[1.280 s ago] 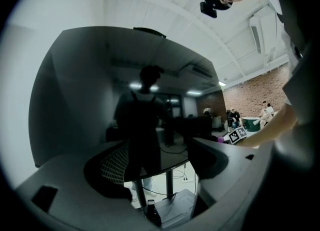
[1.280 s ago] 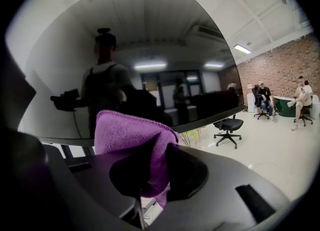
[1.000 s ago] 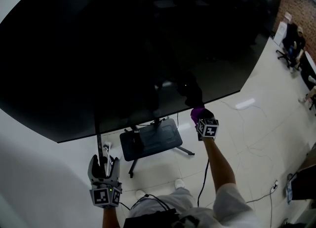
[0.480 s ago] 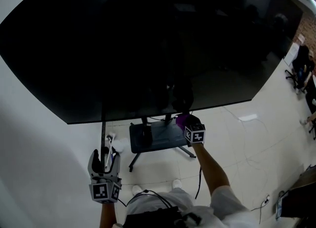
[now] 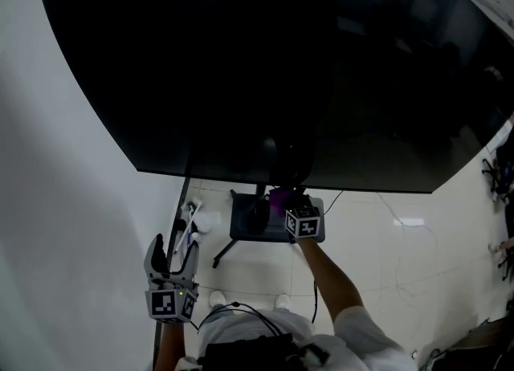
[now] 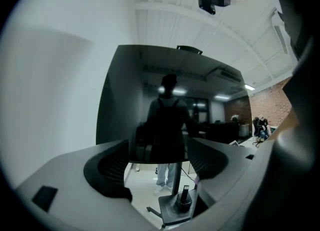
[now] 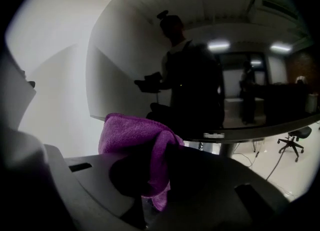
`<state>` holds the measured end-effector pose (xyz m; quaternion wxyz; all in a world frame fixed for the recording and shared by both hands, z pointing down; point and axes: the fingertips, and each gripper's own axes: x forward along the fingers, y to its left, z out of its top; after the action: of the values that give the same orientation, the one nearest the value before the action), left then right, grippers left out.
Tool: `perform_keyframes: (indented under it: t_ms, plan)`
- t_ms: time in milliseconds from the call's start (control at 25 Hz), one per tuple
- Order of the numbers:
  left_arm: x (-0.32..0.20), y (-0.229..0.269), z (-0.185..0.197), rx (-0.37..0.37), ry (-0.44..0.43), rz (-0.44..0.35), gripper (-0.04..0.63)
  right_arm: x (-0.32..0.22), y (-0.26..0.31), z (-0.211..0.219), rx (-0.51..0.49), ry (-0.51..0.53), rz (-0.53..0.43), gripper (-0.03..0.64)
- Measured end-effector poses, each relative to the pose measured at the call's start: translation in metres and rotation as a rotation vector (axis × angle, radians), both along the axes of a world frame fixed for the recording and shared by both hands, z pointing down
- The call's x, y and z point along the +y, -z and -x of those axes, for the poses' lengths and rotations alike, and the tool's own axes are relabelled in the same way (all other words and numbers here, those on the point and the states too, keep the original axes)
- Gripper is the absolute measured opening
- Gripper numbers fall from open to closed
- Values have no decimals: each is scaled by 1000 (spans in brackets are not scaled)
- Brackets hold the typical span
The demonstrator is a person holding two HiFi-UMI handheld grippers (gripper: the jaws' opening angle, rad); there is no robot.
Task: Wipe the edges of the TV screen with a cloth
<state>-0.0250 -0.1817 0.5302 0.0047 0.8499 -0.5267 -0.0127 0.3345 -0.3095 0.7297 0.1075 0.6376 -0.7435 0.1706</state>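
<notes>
A large black TV screen (image 5: pixel 273 64) fills the upper head view, and its bottom edge (image 5: pixel 241 179) runs across the middle. My right gripper (image 5: pixel 283 197) is shut on a purple cloth (image 5: pixel 280 197) held just under that bottom edge, near the stand column. In the right gripper view the purple cloth (image 7: pixel 137 142) bunches between the jaws, with the TV's lower edge (image 7: pixel 235 132) right behind it. My left gripper (image 5: pixel 171 250) hangs low at the left, open and empty, well below the screen. The left gripper view looks up at the TV (image 6: pixel 170 105) between the open jaws.
The TV's dark wheeled stand base (image 5: pixel 253 221) sits on the pale tiled floor under the screen, with cables (image 5: pixel 393 213) trailing to the right. A white wall (image 5: pixel 56 201) lies at the left. Office chairs (image 5: pixel 498 173) stand at the far right.
The right gripper with the cloth has slid left along the TV's bottom edge, toward the stand column. The head view has swung left with it. The left gripper has hardly moved.
</notes>
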Motion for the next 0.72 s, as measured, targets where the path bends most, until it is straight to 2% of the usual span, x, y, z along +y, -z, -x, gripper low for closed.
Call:
perform_keyframes:
  t_ms: [280, 400, 520, 720]
  plan:
    - [-3, -4, 50, 10, 86, 19, 362, -34, 4, 92, -67, 94, -7, 52]
    - [-1, -5, 66, 19, 113, 49, 362, -47, 3, 129, -76, 138, -8, 52]
    - [0, 1, 82, 32, 138, 28, 362, -59, 1, 161, -86, 173, -4, 53]
    - [5, 4, 111, 16, 171, 51, 362, -81, 0, 216, -99, 232, -8, 54]
